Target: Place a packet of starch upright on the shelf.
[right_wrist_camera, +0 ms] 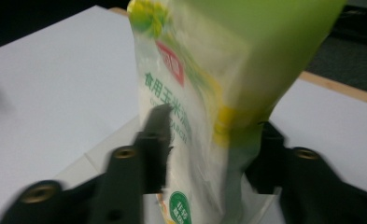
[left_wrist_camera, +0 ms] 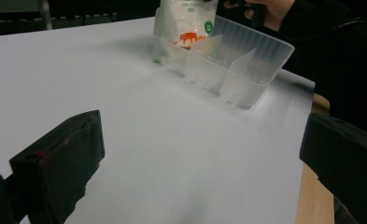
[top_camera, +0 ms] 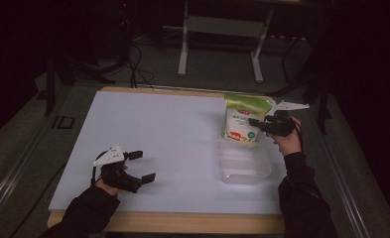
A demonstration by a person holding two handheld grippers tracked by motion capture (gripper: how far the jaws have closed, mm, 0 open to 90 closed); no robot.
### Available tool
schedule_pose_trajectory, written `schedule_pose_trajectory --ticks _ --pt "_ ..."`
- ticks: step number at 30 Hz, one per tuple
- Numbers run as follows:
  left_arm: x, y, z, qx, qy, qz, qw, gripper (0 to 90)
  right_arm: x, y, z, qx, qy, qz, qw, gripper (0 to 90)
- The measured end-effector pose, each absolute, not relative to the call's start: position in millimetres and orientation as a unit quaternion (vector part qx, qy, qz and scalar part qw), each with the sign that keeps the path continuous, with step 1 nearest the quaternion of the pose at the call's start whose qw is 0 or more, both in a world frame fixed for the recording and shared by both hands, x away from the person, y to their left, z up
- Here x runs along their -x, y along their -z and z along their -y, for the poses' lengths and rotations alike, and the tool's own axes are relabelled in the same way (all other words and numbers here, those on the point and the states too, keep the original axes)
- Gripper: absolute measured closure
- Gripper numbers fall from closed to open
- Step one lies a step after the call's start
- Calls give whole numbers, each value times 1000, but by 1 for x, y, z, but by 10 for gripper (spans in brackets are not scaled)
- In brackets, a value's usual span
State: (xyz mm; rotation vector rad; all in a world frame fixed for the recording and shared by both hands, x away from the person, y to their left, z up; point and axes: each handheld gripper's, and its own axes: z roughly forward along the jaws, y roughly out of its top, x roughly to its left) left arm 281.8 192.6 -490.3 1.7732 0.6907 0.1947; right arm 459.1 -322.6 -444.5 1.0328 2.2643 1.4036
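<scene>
Hands in dark sleeves enter at the near edge of a smooth white table top (top_camera: 172,148) with a pale wooden rim. Nearest, the left gripper (top_camera: 144,165) rests low over the bare surface, its two blocky black jaws spread wide with nothing between them; the left gripper view shows their matte, chipped pads. Further off to the right stands a clear plastic container (top_camera: 245,166), rectangular with thin divider walls, which that same view shows as frosted and ribbed. At its far end a glossy, soft food pouch (top_camera: 243,119), green at the top and white below with printed lettering, stands upright. The right gripper (top_camera: 256,122) has its jaws on either side of the pouch; the blurred right gripper view shows them flanking its crinkled sides, loosening, pads not clearly pressing
</scene>
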Motion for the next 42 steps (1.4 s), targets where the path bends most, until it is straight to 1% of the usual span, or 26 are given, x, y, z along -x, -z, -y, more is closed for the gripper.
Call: schedule_pose_trajectory --ticks 3,4,6,9,11,12,23,24,27,33,34,39,42 --pt "-282 489 -193 -754 -84 -295 581 7 -453 442 322 -367 -482 -781 152 431" --pt "-281 488 -192 -752 -83 -294 584 7 -450 442 322 -374 -479 -779 157 386" --pt "-281 487 -192 -751 -85 -294 585 7 -446 442 323 -386 -475 -774 165 334" --pt "-280 487 -192 -753 -86 -292 583 7 -439 443 326 -402 -477 -761 178 197" --pt "-281 487 -191 -753 -88 -293 582 7 -433 444 325 -406 -477 -757 183 177" --pt "-281 487 -191 -753 -87 -293 583 7 -430 444 325 -407 -481 -756 174 151" --pt "-280 488 -191 -755 -86 -292 582 7 -403 429 304 -404 -488 -752 184 123" --pt "-280 488 -191 -754 -86 -292 581 7 -401 428 303 -402 -488 -751 188 140" --pt "-279 487 -191 -755 -85 -291 582 7 -398 426 304 -406 -487 -747 199 140" --pt "-279 488 -190 -757 -85 -290 579 7 -390 424 302 -396 -501 -746 188 140" --pt "-279 488 -190 -757 -85 -291 579 7 -384 423 297 -390 -511 -745 179 140" --pt "-279 488 -191 -757 -85 -291 579 7 -376 421 286 -376 -514 -751 173 140" --pt "-279 489 -191 -756 -84 -291 579 7 -370 419 279 -368 -521 -753 160 141"
